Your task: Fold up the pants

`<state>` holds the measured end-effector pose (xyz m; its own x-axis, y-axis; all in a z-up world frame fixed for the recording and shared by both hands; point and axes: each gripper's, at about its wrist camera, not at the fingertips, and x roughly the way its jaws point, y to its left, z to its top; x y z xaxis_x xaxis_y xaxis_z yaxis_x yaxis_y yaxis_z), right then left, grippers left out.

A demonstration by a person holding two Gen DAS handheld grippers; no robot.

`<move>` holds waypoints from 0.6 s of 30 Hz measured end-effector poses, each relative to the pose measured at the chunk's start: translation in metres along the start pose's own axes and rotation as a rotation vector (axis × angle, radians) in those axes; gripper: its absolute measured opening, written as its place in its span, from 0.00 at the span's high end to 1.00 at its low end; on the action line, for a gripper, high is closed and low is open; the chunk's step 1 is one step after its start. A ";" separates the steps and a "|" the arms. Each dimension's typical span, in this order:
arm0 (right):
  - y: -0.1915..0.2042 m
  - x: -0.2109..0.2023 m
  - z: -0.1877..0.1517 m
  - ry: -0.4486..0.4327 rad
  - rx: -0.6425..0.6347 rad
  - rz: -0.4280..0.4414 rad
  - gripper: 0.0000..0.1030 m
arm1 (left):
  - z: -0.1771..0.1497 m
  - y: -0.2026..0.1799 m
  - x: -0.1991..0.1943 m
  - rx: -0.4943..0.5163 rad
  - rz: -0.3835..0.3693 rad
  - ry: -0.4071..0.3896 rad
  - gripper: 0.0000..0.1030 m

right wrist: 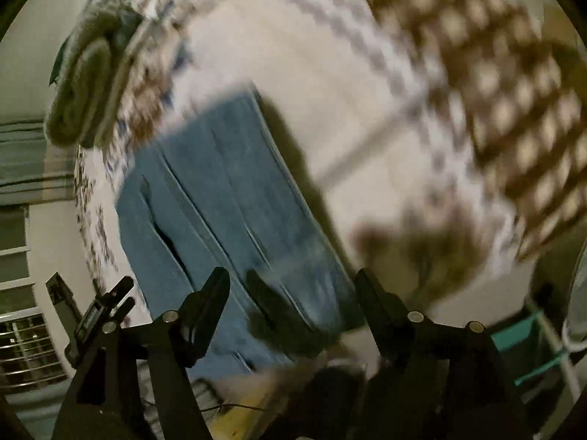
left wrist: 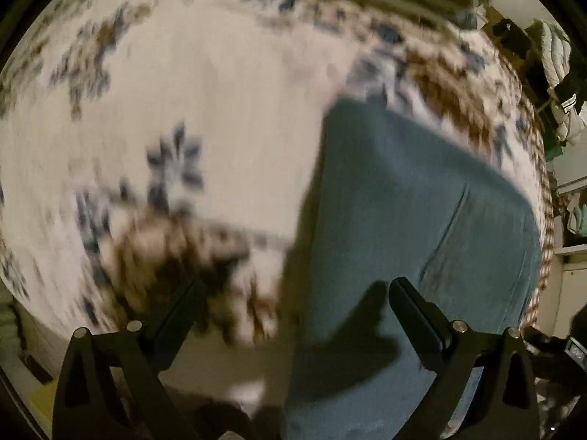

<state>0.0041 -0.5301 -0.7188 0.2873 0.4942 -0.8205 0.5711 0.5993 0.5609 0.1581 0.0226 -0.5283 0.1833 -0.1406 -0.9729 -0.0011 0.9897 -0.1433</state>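
Note:
Blue denim pants [left wrist: 414, 227] lie folded into a long strip on a white bedspread [left wrist: 227, 84] with blue and brown patterns. In the left wrist view my left gripper [left wrist: 297, 289] hovers above the near end of the pants, its jaws wide apart with nothing between them. The right wrist view shows the same pants [right wrist: 227, 198] running away from the camera. My right gripper [right wrist: 293, 278] stands open over their near end, with no cloth pinched. Both views are blurred by motion.
A rolled olive-green blanket [right wrist: 84, 73] lies at the far edge of the bed. Shelves with clothes [left wrist: 557, 58] stand beyond the bed in the left wrist view. A window with a grille [right wrist: 25, 344] and a teal-framed rack [right wrist: 528, 348] flank the bed.

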 end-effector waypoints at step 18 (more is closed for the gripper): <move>-0.045 0.016 -0.047 -0.013 0.226 0.242 0.28 | -0.022 0.031 0.018 -0.129 -0.231 0.057 0.00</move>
<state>-0.0537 -0.5198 -0.7519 0.4447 0.5960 -0.6686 0.6406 0.3101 0.7025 0.1398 0.0504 -0.5542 0.1376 -0.3670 -0.9200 -0.0921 0.9200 -0.3808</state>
